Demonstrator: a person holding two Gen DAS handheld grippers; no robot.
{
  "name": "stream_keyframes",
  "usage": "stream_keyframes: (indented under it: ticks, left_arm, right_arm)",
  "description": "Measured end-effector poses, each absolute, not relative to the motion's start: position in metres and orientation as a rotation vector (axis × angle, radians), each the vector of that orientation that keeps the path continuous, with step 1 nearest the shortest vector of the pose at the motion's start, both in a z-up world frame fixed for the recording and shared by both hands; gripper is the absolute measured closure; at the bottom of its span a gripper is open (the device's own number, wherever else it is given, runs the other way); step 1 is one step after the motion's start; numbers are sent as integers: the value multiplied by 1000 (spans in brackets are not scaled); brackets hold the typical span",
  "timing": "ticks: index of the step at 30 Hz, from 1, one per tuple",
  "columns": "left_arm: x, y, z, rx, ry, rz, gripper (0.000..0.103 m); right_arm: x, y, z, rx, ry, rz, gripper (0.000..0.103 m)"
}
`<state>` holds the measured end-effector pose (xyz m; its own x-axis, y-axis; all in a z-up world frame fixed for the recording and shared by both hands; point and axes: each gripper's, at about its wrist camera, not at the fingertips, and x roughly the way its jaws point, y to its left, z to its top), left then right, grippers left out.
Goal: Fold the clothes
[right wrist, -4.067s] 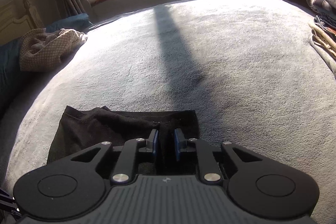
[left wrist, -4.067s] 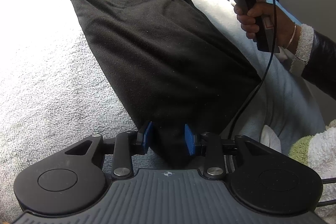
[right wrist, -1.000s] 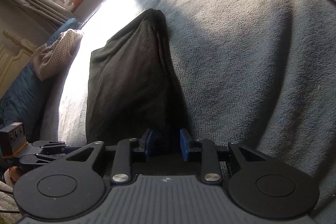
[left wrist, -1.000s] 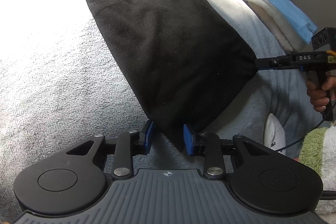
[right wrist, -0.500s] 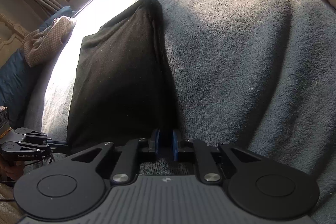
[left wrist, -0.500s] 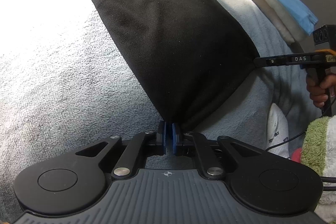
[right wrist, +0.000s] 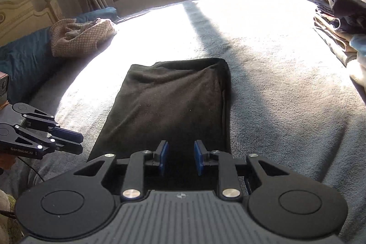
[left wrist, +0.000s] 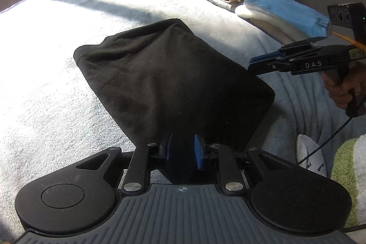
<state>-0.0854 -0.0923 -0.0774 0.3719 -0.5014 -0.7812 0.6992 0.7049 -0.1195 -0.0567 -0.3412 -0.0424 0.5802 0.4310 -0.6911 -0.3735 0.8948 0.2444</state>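
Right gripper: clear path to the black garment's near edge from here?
Probably yes. The right gripper, jaws closing, hovers right above the black garment's near edge; nothing lies between, and the left gripper stands off to the side.

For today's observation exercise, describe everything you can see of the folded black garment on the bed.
The black garment is a soft, matte, knit-looking cloth folded into a long rectangle, slightly rumpled at its far end. It lies flat on the pale fleecy bed cover, partly in sunlight. Its near edge runs under both camera views; neither gripper visibly presses on it.
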Motion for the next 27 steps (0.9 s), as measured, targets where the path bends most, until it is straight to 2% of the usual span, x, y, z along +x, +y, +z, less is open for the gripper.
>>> stream_keyframes:
  ticks: [3, 5, 10, 17, 22, 27]
  left_arm:
    - [-99, -110, -105, 422, 934, -778, 82]
    - [-105, -108, -110, 433, 907, -773, 81]
    - [-107, -102, -114, 397, 897, -759, 79]
    - [-106, -103, -113, 376, 908, -758, 75]
    - [-107, -99, -113, 327, 922, -751, 74]
    - [-105, -99, -114, 296, 932, -750, 70]
  right_arm:
    - [-60, -318, -71, -83, 881, 481, 80]
    - [-74, -316, -88, -150, 917, 487, 80]
    - [-88, -328, -74, -176, 963, 516, 80]
    - [-64, -305, -51, -128, 852, 578, 80]
    - [-66, -283, -88, -185, 940, 647, 79]
    - [-73, -282, -66, -233, 993, 747, 80]
